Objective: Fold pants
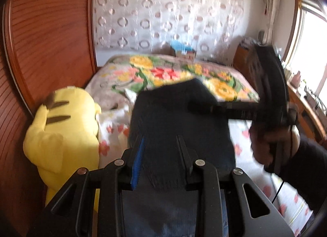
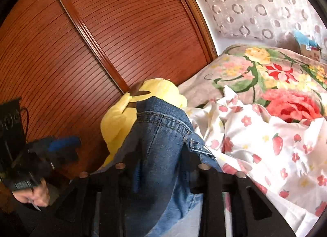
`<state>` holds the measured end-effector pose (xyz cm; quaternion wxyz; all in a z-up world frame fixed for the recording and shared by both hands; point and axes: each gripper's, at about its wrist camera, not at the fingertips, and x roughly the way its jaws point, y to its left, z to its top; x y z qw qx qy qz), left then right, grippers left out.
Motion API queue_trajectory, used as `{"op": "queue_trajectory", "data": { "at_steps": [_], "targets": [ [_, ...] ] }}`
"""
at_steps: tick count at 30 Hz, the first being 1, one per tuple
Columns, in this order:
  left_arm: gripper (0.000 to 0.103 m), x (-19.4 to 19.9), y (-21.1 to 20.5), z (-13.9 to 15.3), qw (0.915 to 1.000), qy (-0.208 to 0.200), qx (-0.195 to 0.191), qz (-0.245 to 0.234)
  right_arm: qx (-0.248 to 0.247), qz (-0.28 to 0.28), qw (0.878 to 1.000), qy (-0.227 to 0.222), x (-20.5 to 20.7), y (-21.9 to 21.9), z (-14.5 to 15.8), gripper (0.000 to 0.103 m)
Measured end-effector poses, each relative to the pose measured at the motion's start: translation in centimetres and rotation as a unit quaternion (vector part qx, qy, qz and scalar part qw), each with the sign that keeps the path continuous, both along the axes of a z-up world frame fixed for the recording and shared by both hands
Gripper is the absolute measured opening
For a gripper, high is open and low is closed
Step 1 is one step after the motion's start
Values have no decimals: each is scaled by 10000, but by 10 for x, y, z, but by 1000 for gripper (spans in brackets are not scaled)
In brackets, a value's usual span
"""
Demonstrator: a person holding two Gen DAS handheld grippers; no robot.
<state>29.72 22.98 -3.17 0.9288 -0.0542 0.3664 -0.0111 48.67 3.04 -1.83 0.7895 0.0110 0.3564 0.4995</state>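
Note:
The pants (image 1: 173,114) are dark blue jeans held up over the bed, blurred in the left wrist view. My left gripper (image 1: 161,136) is shut on a thick fold of the denim, which fills the gap between its fingers. My right gripper (image 1: 192,106) reaches in from the right to the upper edge of the cloth, with a hand (image 1: 265,145) on its handle. In the right wrist view the jeans (image 2: 163,122) show their stitched waistband and a belt loop. My right gripper (image 2: 163,145) has its jaws apart, with the denim loose between them. The left gripper (image 2: 61,145) shows blurred at the lower left.
A yellow plush toy (image 1: 61,130) (image 2: 122,114) leans against the wooden wardrobe (image 1: 51,32) just left of the jeans. A floral blanket (image 1: 163,71) lies at the far end of the bed, and a white sheet with red fruit print (image 2: 265,134) lies near. A window (image 1: 306,53) is at the right.

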Motion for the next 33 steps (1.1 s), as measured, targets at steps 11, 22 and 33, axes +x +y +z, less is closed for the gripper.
{"op": "queue_trajectory", "data": {
  "at_steps": [11, 22, 33],
  "targets": [
    [31, -26, -21, -7, 10000, 20, -86, -47, -158, -124, 9998, 0, -11, 11, 34, 19],
    [31, -90, 19, 56, 9949, -802, -32, 606, 789, 736, 9941, 69, -80, 53, 111, 18],
    [31, -34, -24, 15, 9991, -314, -260, -65, -82, -59, 9991, 415, 5, -57, 11, 18]
  ]
}}
